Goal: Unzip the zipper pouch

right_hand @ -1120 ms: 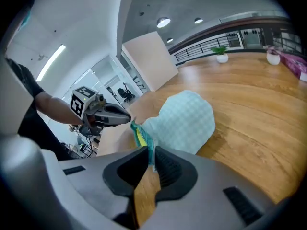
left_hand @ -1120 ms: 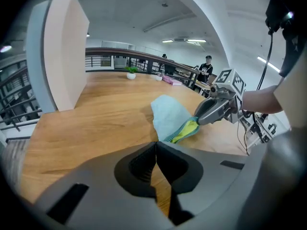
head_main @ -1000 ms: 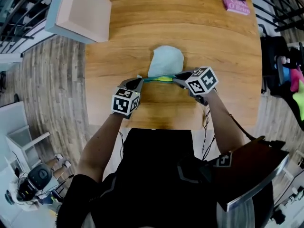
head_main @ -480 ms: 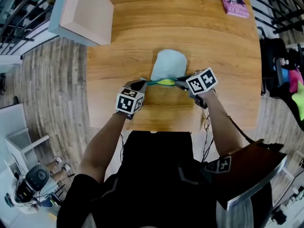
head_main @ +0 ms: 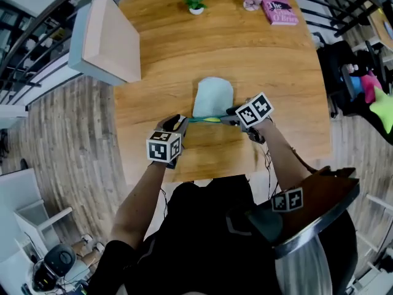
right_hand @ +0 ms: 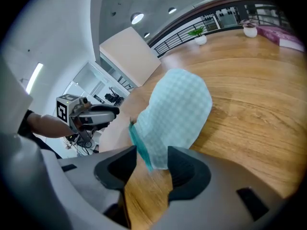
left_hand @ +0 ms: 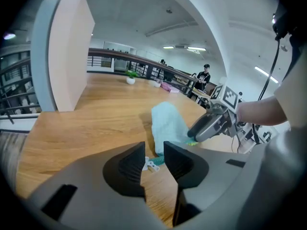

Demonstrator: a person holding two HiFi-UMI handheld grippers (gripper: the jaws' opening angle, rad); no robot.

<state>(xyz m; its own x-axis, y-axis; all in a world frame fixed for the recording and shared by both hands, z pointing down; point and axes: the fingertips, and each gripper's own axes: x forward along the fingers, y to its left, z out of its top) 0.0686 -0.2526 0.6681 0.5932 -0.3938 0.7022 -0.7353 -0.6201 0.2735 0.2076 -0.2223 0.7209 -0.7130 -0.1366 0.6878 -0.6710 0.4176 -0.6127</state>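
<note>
- Left gripper [head_main: 177,123]: you hold it over the wooden table [head_main: 282,78], close to the near edge. Its jaws stand a narrow gap apart and have just been opening. Nothing is gripped. The white zipper pull [left_hand: 150,165] lies just past the tips.
- Right gripper [head_main: 229,112]: you hold it level with the left one. Its jaws stand wider and have also just been opening. The pouch's zipper end sits between the pads, unpressed.
- Zipper pouch [head_main: 213,96]: pale mint check fabric, lying mid-table. Its teal zipper [head_main: 202,119] faces the near edge and runs between your two grippers.
- Large pale box [head_main: 104,39]: at the left edge.
- Far edge: a small potted plant [head_main: 196,3] and a pink book [head_main: 276,6].
</note>
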